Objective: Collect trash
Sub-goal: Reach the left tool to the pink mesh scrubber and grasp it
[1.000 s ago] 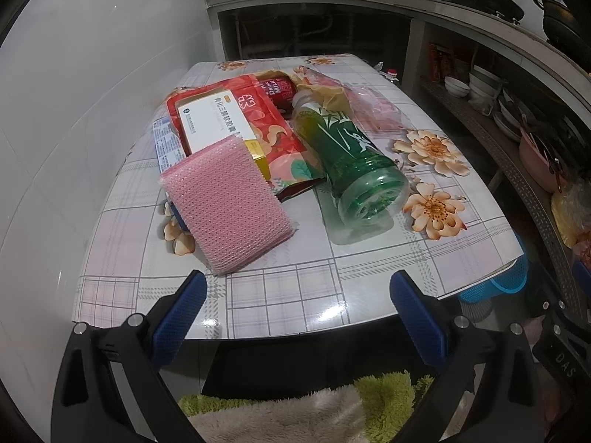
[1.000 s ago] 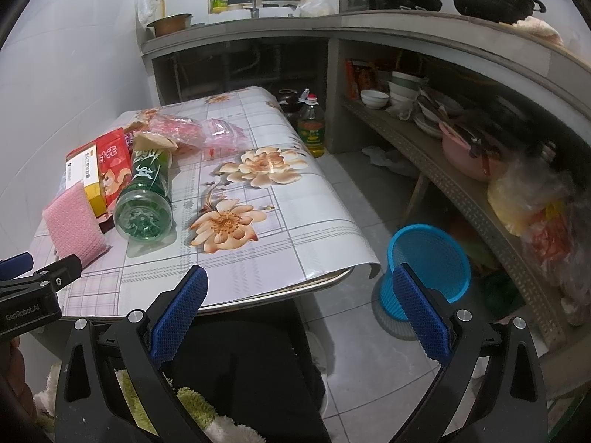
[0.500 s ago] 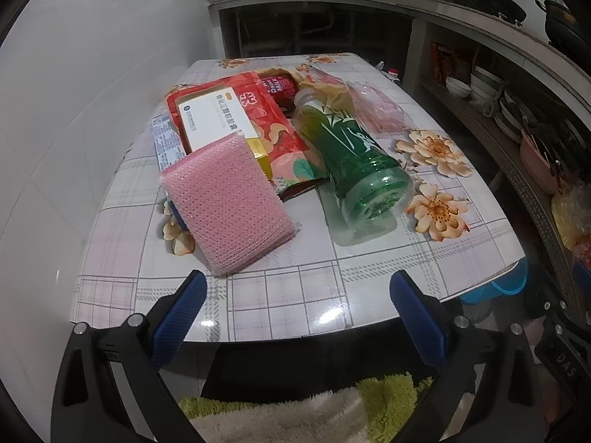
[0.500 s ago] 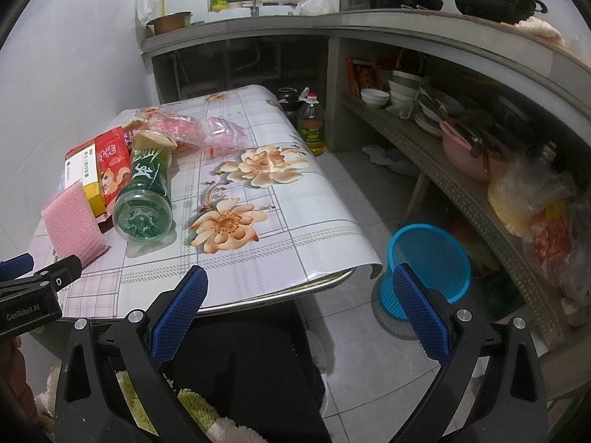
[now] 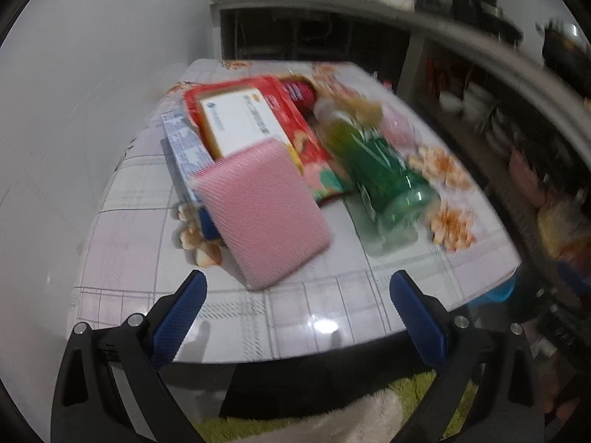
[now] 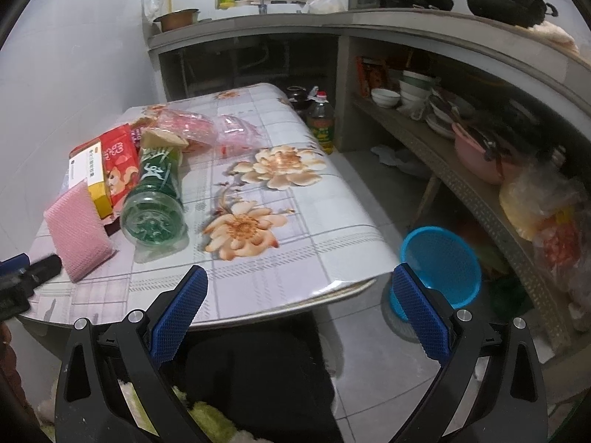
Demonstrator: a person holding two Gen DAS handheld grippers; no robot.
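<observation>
From the left wrist view, the left claw (image 5: 297, 306) hangs over the near edge of the bench (image 5: 122, 243), its blue pads wide apart and holding nothing. Straight ahead of it, just beyond the fingertips, lies a pink scrub pad (image 5: 262, 210), propped on a blue-and-white carton (image 5: 181, 151) and a white-and-yellow box (image 5: 240, 122) stacked on a red snack bag (image 5: 295, 125). To the right of the pile a green plastic bottle (image 5: 380, 181) lies on its side, base toward the claw, its long axis running away and slightly leftward. The picture is blurred by motion.

From the right wrist view, the right claw (image 6: 299, 306) is also spread and empty, poised off the bench's front edge. The same pile sits well to its left; the bottle's round base faces it, with pink plastic bags (image 6: 207, 129) farther back. A blue basket (image 6: 443, 262) stands on the floor to the right, below the bench corner, the likely destination. The left claw appears nearer the trash, the pad first in its line.
</observation>
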